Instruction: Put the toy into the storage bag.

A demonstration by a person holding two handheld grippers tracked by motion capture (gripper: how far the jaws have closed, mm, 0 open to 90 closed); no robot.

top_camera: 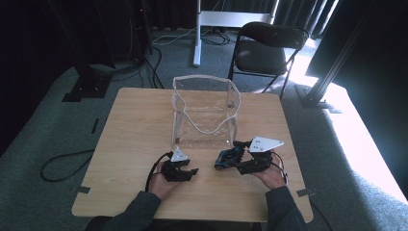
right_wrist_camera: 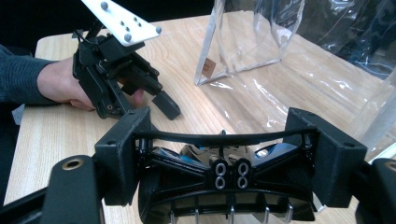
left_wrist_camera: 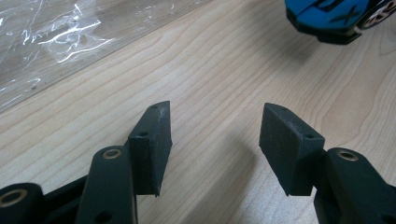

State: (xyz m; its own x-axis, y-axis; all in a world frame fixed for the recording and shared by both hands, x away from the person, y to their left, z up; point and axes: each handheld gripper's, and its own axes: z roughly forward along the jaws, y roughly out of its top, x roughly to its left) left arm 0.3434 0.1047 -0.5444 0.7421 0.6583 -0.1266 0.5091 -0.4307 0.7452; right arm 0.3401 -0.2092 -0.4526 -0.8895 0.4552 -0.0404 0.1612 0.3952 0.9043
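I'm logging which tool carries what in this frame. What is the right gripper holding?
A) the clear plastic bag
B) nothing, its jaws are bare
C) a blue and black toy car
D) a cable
C: in the right gripper view the right gripper has its jaws closed on either side of the blue and black toy car, and the high view shows the car at that gripper's tip.

High view: above, looking down on table (top_camera: 139,125). Gripper views: low, close; both share the clear bag (top_camera: 206,111).
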